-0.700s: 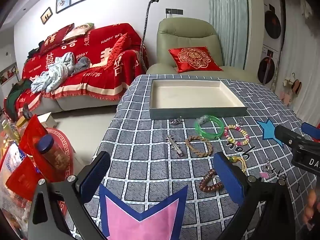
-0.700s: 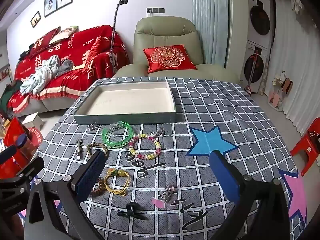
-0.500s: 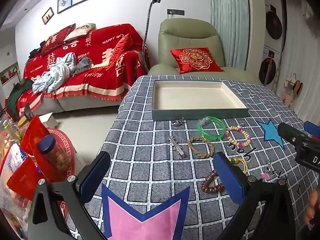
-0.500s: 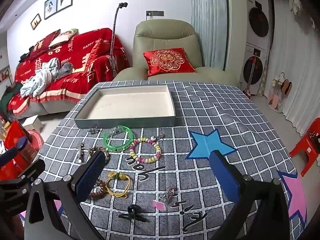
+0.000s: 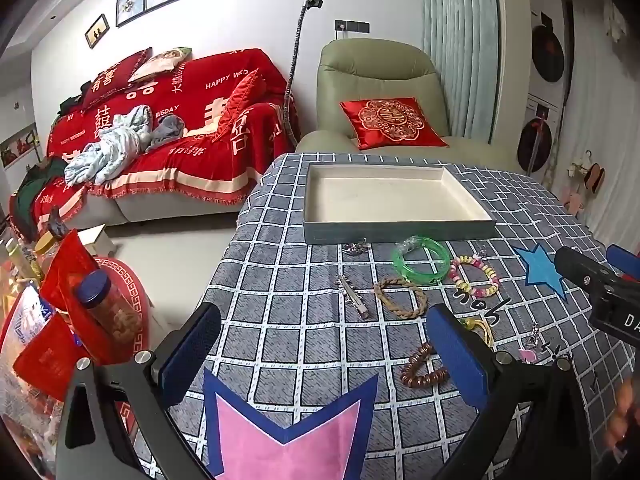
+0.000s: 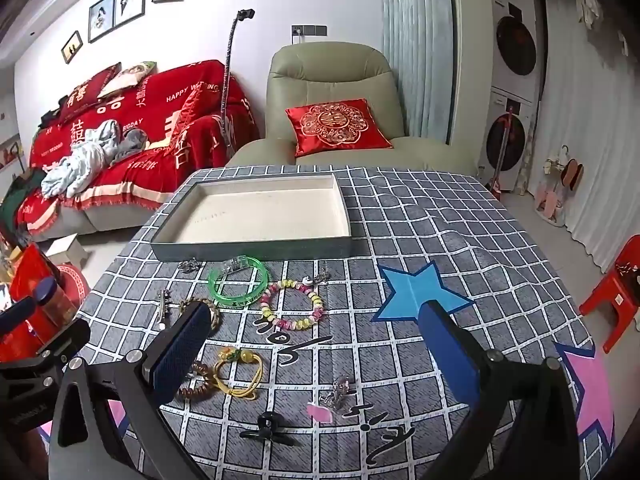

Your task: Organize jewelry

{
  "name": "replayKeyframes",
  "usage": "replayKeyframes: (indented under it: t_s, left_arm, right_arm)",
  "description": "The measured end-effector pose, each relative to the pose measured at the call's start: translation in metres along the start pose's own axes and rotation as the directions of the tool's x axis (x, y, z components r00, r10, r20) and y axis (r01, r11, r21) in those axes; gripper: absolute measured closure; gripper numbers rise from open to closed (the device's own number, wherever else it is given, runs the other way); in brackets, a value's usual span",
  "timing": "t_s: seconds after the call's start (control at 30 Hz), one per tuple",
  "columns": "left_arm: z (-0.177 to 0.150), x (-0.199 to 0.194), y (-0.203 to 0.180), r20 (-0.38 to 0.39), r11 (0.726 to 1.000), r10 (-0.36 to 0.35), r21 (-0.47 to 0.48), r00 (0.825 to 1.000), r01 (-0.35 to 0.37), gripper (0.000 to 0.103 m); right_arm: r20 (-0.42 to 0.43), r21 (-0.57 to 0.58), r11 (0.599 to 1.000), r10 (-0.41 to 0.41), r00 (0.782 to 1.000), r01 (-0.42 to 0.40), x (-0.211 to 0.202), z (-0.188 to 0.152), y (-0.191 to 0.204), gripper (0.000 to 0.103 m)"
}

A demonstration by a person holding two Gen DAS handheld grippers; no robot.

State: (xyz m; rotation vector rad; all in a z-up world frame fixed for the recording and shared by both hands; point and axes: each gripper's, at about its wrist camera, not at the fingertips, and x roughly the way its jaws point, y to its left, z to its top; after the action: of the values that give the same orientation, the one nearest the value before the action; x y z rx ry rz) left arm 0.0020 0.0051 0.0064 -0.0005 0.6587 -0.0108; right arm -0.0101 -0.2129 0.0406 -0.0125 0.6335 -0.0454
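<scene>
On the desk, beyond both my grippers, the tray stands empty; nothing is sorted yet. All the jewelry lies loose on the cloth in front of it: green bangle, pastel bead bracelet, braided bracelet, brown bead bracelet, yellow cord, clips and charms. Left gripper and right gripper hang spread wide, grasping nothing. Every piece remains to be moved.
</scene>
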Motion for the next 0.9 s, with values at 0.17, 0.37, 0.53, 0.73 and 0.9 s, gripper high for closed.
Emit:
replayKeyframes:
  t_s: [0.17, 0.37, 0.53, 0.73, 0.9]
  left_arm:
    - [-0.0007, -0.0006, -0.0009, 0.001, 1.000, -0.001, 0.001, 1.000, 0.001, 0.000]
    - [-0.0005, -0.0012, -0.0010, -0.003, 1.000, -0.004, 0.003, 1.000, 0.004, 0.000]
    - [-0.0003, -0.0010, -0.0017, -0.005, 1.000, -0.005, 0.002, 1.000, 0.005, 0.000]
    - [-0.0009, -0.0006, -0.0028, -0.005, 1.000, -0.005, 0.003, 1.000, 0.005, 0.000]
    - [-0.0007, 0.0005, -0.0024, -0.009, 1.000, -0.006, 0.002, 1.000, 0.006, 0.000]
  right_arm:
    - [0.005, 0.006, 1.000, 0.005, 1.000, -0.005, -0.0011, 0.0004, -0.0029, 0.000]
    - [0.006, 0.009, 1.000, 0.007, 1.000, -0.007, -0.0016, 0.0004, -0.0033, 0.000]
    - [0.008, 0.008, 1.000, 0.009, 1.000, -0.009, -0.0023, 0.0008, -0.0028, 0.000]
    - [0.009, 0.010, 1.000, 0.009, 1.000, -0.009, -0.0021, -0.0002, -0.0025, 0.000]
    - [0.009, 0.010, 1.000, 0.011, 1.000, -0.011, -0.0024, 0.0000, -0.0023, 0.000]
